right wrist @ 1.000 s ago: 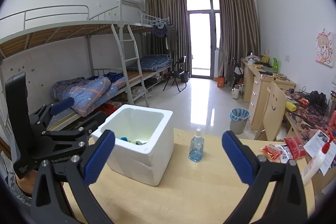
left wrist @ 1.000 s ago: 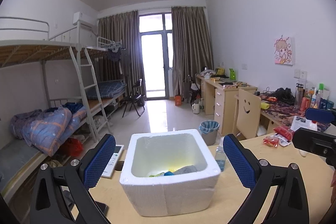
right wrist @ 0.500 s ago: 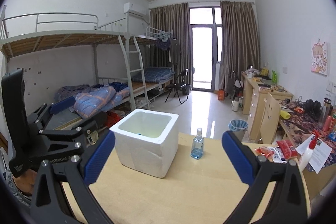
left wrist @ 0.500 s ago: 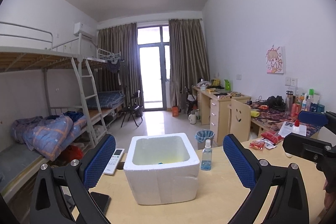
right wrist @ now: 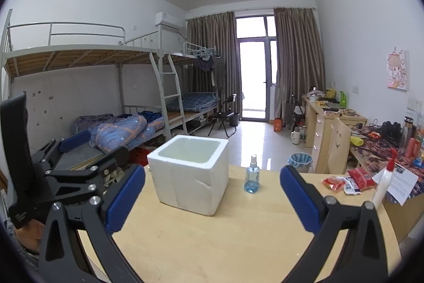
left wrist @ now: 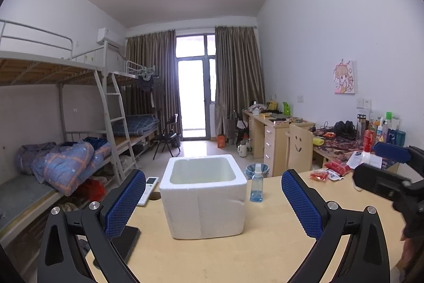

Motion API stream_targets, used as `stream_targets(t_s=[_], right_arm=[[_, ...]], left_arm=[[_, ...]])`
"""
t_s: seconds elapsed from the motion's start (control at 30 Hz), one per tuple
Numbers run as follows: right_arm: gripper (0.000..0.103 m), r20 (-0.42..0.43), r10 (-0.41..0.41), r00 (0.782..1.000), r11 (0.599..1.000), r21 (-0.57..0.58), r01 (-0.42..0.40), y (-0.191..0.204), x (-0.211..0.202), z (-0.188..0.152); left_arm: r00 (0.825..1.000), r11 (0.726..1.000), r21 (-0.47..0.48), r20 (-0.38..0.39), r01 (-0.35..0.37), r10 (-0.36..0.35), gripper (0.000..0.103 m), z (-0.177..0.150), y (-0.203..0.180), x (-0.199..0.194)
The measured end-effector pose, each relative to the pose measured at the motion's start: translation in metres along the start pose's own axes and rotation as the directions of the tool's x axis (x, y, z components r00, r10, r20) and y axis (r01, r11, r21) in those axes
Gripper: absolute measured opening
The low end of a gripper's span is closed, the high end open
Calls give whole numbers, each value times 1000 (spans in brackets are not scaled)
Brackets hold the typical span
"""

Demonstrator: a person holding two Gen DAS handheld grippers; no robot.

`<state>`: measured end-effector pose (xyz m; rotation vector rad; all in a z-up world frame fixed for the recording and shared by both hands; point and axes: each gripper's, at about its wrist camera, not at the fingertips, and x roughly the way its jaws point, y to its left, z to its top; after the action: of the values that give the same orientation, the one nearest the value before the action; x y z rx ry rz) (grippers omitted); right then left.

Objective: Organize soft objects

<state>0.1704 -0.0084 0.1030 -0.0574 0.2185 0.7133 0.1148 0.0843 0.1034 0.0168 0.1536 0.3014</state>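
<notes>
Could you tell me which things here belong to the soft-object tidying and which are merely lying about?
Job:
white foam box
left gripper, open, empty
right gripper, open, empty

Lying about:
blue spray bottle
red snack packets
white squeeze bottle
remote control
wooden table

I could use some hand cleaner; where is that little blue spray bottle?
The spray bottle stands upright on the wooden table, just right of the white foam box in both wrist views, apart from it.
</notes>
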Motion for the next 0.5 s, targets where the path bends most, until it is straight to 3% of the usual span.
stream_targets(t_s=[0.2,0.5], right_arm=[[103,23,-18,1000,1000,-1,19,9,-9,-32],[103,36,-42,998,998,56,40,7,-26,-77]], left_arm=[[999,999,-32,42,-3,5,103,-30,4,-22],[1000,999,-42,1,10,-9,103,-75,8,-33]])
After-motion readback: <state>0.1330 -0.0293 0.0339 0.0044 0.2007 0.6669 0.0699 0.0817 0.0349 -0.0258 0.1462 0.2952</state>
